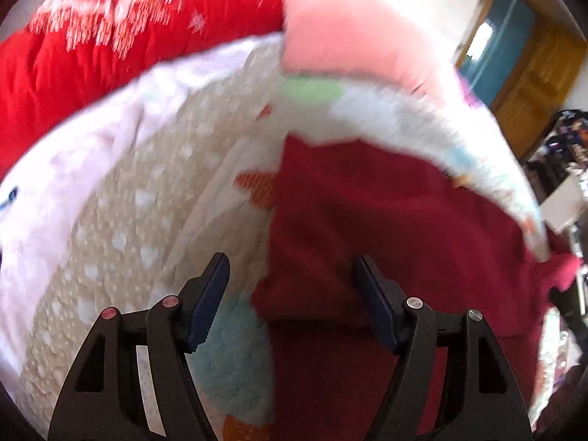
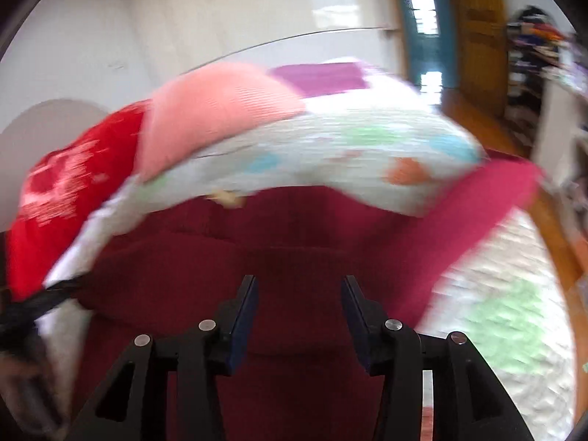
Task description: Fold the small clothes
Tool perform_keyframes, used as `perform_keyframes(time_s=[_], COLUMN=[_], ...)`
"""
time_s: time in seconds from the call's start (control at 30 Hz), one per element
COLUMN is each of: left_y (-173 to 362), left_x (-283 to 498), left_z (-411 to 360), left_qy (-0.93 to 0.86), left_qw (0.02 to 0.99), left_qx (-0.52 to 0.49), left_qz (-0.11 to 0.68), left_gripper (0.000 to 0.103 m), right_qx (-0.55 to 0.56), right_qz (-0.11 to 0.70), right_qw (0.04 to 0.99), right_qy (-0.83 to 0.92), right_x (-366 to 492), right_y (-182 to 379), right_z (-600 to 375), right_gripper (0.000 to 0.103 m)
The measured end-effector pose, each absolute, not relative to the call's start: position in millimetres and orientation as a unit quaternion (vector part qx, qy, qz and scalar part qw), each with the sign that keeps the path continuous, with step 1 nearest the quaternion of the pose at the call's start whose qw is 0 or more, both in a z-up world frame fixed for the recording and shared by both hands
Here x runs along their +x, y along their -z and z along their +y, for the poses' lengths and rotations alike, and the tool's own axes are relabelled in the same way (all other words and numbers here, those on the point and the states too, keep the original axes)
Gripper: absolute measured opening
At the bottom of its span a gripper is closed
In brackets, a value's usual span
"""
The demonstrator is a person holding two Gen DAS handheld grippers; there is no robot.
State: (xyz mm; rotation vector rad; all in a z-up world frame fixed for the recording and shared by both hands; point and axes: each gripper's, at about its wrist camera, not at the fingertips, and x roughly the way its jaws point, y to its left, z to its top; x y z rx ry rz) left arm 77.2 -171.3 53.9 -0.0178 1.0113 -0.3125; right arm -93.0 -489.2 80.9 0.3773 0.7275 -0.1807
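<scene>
Both grippers are spread wide right now, nothing pinched between the jaws of either one. My left gripper (image 1: pixel 292 268) hangs over the left edge of the dark red garment (image 1: pixel 386 220), which lies on a white quilt with pastel patches (image 1: pixel 220 191); the edge sits roughly midway between the jaws. My right gripper (image 2: pixel 299 286) points straight at the same dark red garment (image 2: pixel 294 242), low over its middle, and I cannot tell if either is touching the cloth. Both views are smeared with motion blur, so detail is poor. A brighter pink flap (image 2: pixel 488 198) sticks out on the right. Behind it sit a red cushion (image 1: pixel 128 36) and a pale pink cushion (image 2: pixel 217 114). Risk as I see it: closing the left jaws here could catch quilt along with the hem, dragging the bedding and skewing the fold. The right jaws may grab a bunched double layer in the middle instead of an edge, leaving a lumpy fold. Moving this fast, I could also miss the edge entirely.
</scene>
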Motion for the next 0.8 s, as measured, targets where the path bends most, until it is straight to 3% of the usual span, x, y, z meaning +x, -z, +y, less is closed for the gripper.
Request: perform_keyframes(time_s=[0.2, 0.27, 0.4, 0.47, 0.8], left_y=[-38.2, -36.2, -34.5, -33.7, -32.2], left_x=[69.5, 66.6, 61.7, 63.9, 63.2], left_z=[-162.0, -162.7, -164.7, -163.1, -166.4], left_qy=[0.154, 0.151, 0.151, 0.152, 0.150], left_qw=[0.865, 0.869, 0.875, 0.874, 0.878], left_qx=[-0.030, -0.029, -0.023, -0.027, -0.021], left_qz=[0.477, 0.469, 0.459, 0.460, 0.453], left_gripper=[0.071, 0.072, 0.075, 0.077, 0.079], right_qx=[0.131, 0.130, 0.149, 0.121, 0.083], right_qz=[0.346, 0.370, 0.415, 0.425, 0.405], right_qw=[0.929, 0.918, 0.892, 0.893, 0.911], right_qy=[-0.026, -0.060, -0.103, -0.079, 0.008], right_x=[-20.3, 14.5, 54.4, 70.5, -13.5], right_y=[-90.2, -80.1, -50.4, -38.5, -53.7], right_z=[-420.0, -400.8, -375.4, -369.7, -396.1], right_gripper=[0.044, 0.035, 0.034, 0.029, 0.033])
